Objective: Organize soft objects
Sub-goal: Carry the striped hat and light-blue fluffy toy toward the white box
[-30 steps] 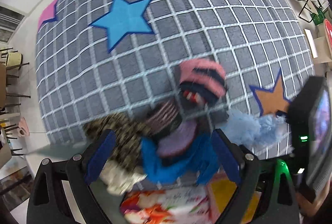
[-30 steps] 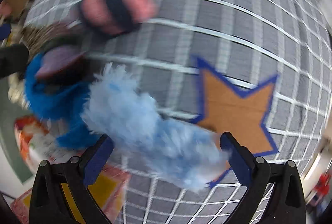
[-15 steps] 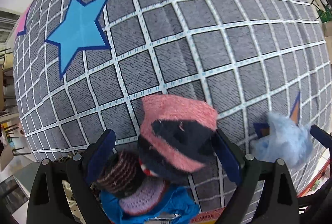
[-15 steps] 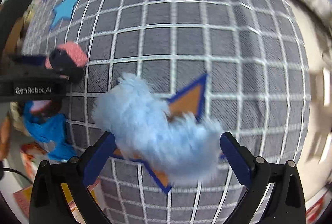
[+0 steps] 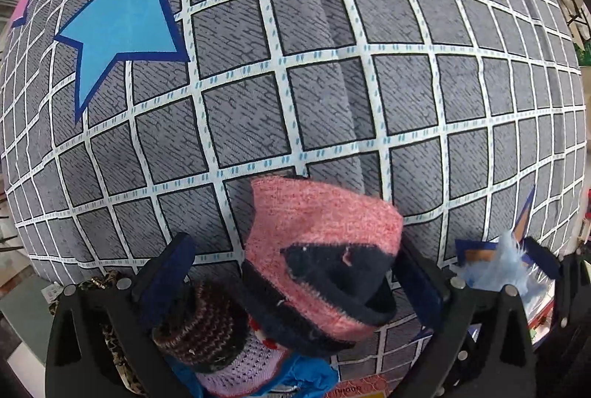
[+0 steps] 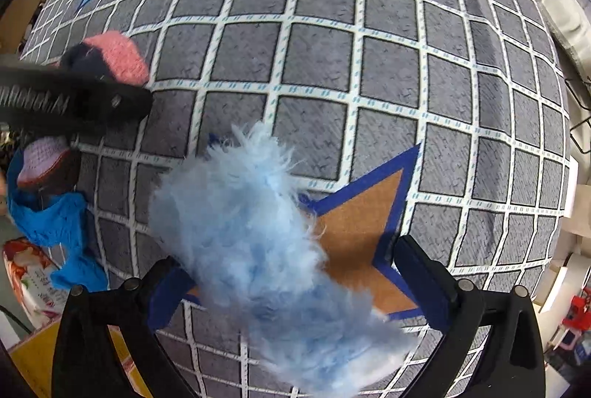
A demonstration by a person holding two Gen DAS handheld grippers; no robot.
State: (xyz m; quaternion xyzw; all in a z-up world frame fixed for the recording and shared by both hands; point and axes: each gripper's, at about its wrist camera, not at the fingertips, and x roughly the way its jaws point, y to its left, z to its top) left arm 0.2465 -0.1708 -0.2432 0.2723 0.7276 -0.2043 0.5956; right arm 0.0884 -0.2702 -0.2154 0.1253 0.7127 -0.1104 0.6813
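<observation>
Pink-and-navy knit hat (image 5: 321,250) between the fingers of the left gripper (image 5: 291,276), lying loose on the grey checked rug (image 5: 332,84). Fingers wide apart, jaws just opened further; right finger (image 5: 417,283) at the hat's edge, left finger (image 5: 166,272) clear of it, no squeeze on the wool. Points almost straight down at the rug.

Just under the hat's near side: a brown striped knit hat (image 5: 199,328), resting on a lilac knit piece (image 5: 236,376), with a bright blue knit piece (image 5: 310,376) beneath both. Leopard-print cloth (image 5: 110,287) past the left finger, at the rug's edge.

Fluffy pale-blue piece (image 6: 251,250) between the fingers of the right gripper (image 6: 295,280), also spread wide. Brushes the left finger (image 6: 166,287); stands clear of the right finger (image 6: 417,272), with bare rug showing in that gap, so not clamped. Covers part of an orange star (image 6: 365,243) printed on the rug.

Seen from the right wrist, the left gripper reaches in from the left, with the pink hat showing behind it. Printed packet (image 6: 26,272) at the lower left, off the rug. Farther out on the rug, a blue star (image 5: 122,21).
</observation>
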